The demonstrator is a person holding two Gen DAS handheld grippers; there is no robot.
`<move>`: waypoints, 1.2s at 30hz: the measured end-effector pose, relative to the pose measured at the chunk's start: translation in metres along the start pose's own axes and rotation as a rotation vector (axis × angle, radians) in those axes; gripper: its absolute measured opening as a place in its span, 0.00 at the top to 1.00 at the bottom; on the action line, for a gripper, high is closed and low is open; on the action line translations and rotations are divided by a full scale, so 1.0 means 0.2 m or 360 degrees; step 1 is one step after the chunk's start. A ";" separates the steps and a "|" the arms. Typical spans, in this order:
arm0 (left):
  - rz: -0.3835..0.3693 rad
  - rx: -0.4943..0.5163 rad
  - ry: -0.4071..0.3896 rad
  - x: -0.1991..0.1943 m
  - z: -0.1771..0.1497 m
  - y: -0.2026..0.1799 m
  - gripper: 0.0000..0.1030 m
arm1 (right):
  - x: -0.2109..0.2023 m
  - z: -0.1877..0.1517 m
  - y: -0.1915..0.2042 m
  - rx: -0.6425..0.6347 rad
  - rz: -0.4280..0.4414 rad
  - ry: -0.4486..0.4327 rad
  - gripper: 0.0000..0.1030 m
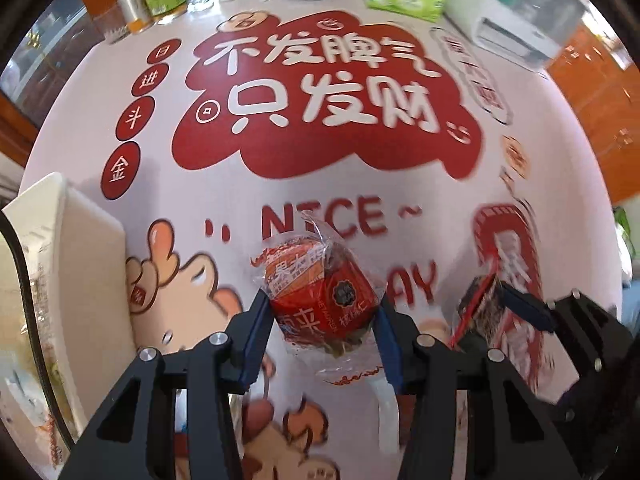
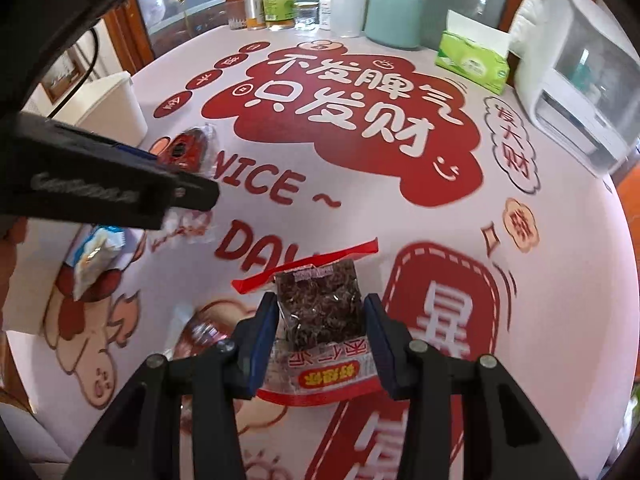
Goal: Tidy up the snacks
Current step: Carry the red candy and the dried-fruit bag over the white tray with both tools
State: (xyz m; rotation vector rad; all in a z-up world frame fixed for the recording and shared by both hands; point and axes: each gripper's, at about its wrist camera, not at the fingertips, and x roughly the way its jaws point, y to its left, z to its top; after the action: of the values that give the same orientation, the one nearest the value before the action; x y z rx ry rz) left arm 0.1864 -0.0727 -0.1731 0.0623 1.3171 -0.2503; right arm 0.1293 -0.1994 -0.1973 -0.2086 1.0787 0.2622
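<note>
My left gripper (image 1: 322,308) points down over the printed tablecloth (image 1: 320,100), its blue pads shut on a red-orange snack packet (image 1: 320,280) in a clear wrapper. My right gripper (image 2: 322,312) is shut on a clear packet of dark snack (image 2: 320,300) with a red strip along its top edge. In the left wrist view that same dark packet (image 1: 476,312) shows at the right in the right gripper (image 1: 492,300). In the right wrist view the left gripper (image 2: 160,160) reaches in from the left with the red packet (image 2: 188,148).
A white bin (image 1: 80,240) stands at the table's left edge. A blue-white packet (image 2: 96,252) and a blurred reddish packet (image 2: 204,332) lie loose. Bottles and jars (image 2: 276,4), a teal canister (image 2: 394,16), a green tissue pack (image 2: 472,60) and a white appliance (image 2: 572,80) line the back.
</note>
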 end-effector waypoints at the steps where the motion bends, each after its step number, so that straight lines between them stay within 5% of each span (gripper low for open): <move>1: -0.0007 0.0025 -0.0004 -0.03 -0.02 -0.01 0.55 | -0.03 -0.02 0.01 0.0015 -0.0008 -0.0006 0.58; 12: -0.0194 0.0315 -0.0060 -0.47 -0.45 0.06 0.55 | -0.44 -0.12 0.21 0.0229 -0.0107 -0.0116 0.58; 20: -0.0203 0.0334 -0.0203 -0.75 -0.64 0.36 0.55 | -0.63 -0.08 0.54 0.0321 -0.0085 -0.0180 0.58; 29: -0.0003 0.0286 -0.0443 -1.02 -0.75 0.80 0.54 | -0.73 0.10 1.00 0.0242 0.0016 -0.0228 0.57; 36: 0.0161 0.0196 -0.0623 -1.21 -0.68 1.17 0.54 | -0.82 0.27 1.30 0.0124 0.0042 -0.0311 0.57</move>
State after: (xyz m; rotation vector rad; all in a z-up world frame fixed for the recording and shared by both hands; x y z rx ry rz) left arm 0.0533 0.2157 0.0019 0.1750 0.9059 -0.2431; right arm 0.0210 0.0455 -0.0369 -0.0966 0.8965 0.2581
